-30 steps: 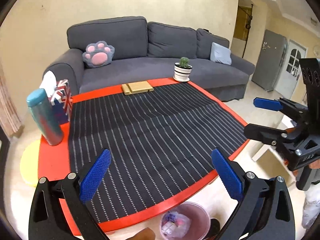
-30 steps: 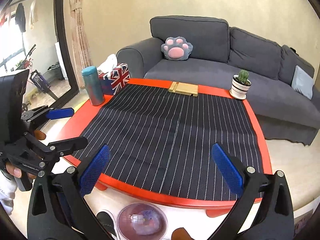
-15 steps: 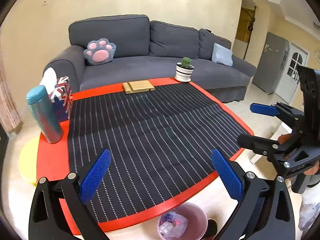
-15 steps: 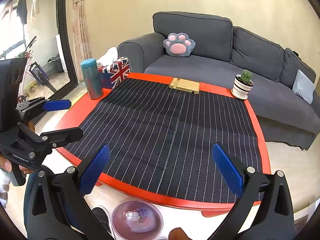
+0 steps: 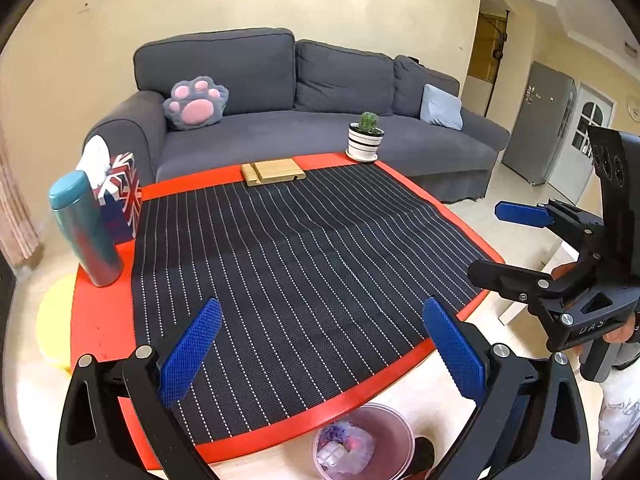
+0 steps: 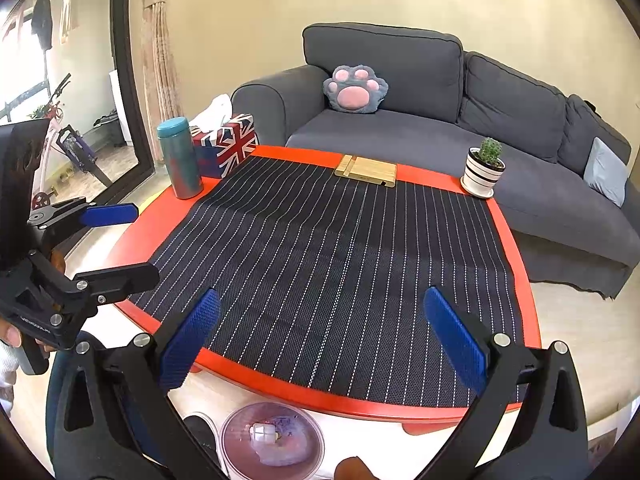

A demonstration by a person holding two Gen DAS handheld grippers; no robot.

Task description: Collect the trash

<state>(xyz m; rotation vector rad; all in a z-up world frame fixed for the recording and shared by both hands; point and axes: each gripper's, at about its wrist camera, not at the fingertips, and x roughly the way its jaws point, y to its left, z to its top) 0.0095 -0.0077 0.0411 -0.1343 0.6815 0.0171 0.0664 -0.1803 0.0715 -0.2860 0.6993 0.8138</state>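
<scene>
A round purple bin [image 5: 362, 442] with crumpled trash inside stands on the floor under the near edge of the red table [image 5: 96, 320]; it also shows in the right wrist view [image 6: 272, 438]. My left gripper [image 5: 320, 354] is open and empty above the table's near edge. My right gripper [image 6: 322, 344] is open and empty over the same edge. Each gripper shows in the other's view: the right one [image 5: 504, 244] at the right, the left one [image 6: 116, 244] at the left.
A black striped mat [image 5: 296, 264] covers the table. On it or on the red rim stand a teal flask [image 5: 84, 228], a Union Jack tissue box [image 5: 120, 196], a wooden stand [image 5: 274, 172] and a potted cactus [image 5: 366, 140]. A grey sofa [image 5: 280, 120] lies behind.
Both grippers have risen and pulled back a little from the table. Their jaws stay open and empty.
</scene>
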